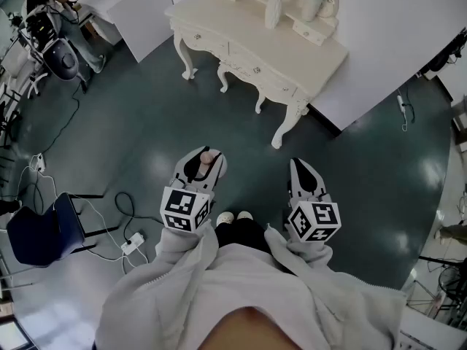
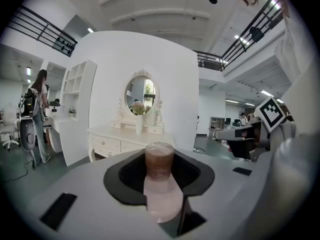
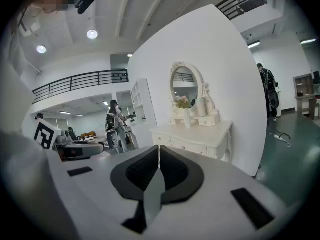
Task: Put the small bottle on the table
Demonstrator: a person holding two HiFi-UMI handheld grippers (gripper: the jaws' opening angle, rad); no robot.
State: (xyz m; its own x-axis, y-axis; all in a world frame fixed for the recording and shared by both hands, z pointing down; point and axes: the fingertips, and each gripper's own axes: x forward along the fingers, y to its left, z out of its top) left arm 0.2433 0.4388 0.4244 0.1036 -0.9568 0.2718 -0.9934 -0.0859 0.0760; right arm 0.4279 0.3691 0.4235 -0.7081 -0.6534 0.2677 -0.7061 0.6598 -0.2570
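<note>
The small bottle [image 2: 160,185] is clamped between the jaws of the left gripper [image 1: 203,165], up in the air and not on any surface. Its long axis runs along the jaws: the brownish cap [image 2: 159,159] points forward, away from the camera and toward the white dressing table [image 2: 116,137], and the pale pink body lies nearer the lens. The bottle's near end is cut off behind the gripper's grey shell, so its base cannot be made out. The head view shows only a small pinkish sliver of it in the dark jaw opening (too small to tell cap from body there), aimed up the frame toward the table, with a wide stretch of dark green floor [image 1: 146,122] between them. The right gripper [image 1: 300,170] has its jaws pressed together with nothing in them, and its own view shows them meeting in a single seam. That view also takes in the table's oval mirror [image 3: 185,84] and the vase [image 3: 186,118] of flowers, and the left gripper's marker cube [image 3: 45,133] at the left edge. The left gripper view shows the same mirror head-on, with the right gripper off to the right. Only the head view shows the grey sleeves [image 1: 182,257] that cover both hands, a blue chair [image 1: 44,230] at the left, and the table's curved legs. A person [image 2: 38,115] stands at a desk far to the left, small and indistinct.
</note>
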